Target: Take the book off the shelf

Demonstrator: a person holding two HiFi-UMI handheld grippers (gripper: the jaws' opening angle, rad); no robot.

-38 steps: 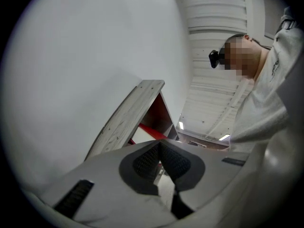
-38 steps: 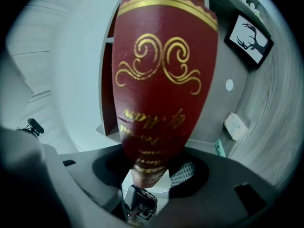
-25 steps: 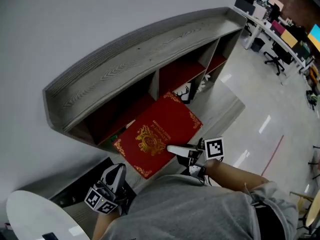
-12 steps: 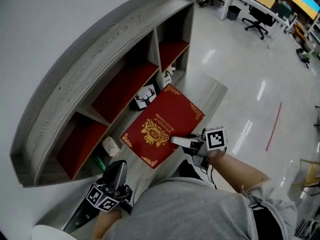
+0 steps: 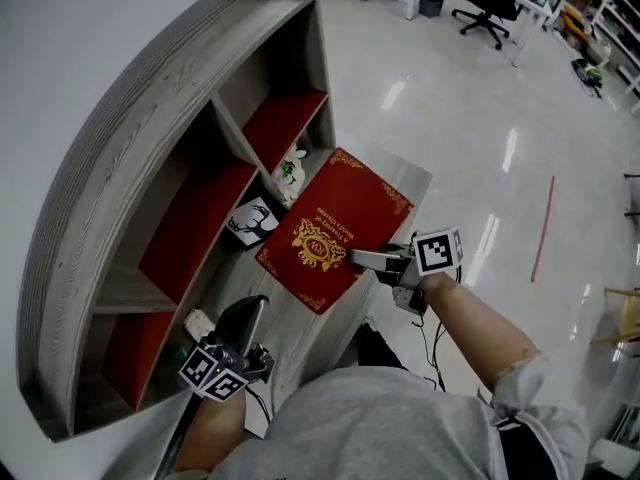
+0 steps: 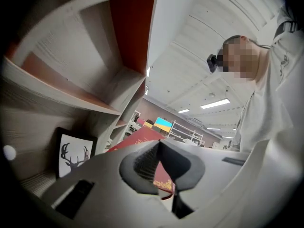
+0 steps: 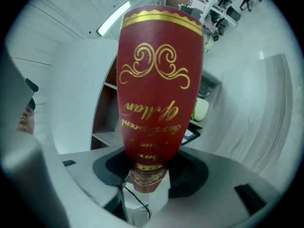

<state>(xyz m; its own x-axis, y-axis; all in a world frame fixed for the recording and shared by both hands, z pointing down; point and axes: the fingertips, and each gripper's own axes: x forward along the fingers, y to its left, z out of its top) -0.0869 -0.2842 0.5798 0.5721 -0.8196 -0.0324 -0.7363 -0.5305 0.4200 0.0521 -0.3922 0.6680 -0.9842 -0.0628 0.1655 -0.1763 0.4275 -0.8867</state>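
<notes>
I am holding the red book (image 5: 335,230) out of the shelf (image 5: 150,118), clamped by its edge in the right tongs (image 5: 356,259) at its four o'clock; the left tongs (image 5: 250,313), at seven o'clock, are resting together, empty; next, I judge, comes carrying it away.

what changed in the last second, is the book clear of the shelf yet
Yes. The red book has come further out: it overlapped the lower compartment before, and now it is held out in front of the shelf, leaving the deer picture fully in sight. The view swung too. Unchanged: the right gripper stays clamped on the book's edge; the left gripper stays shut and empty.
</notes>
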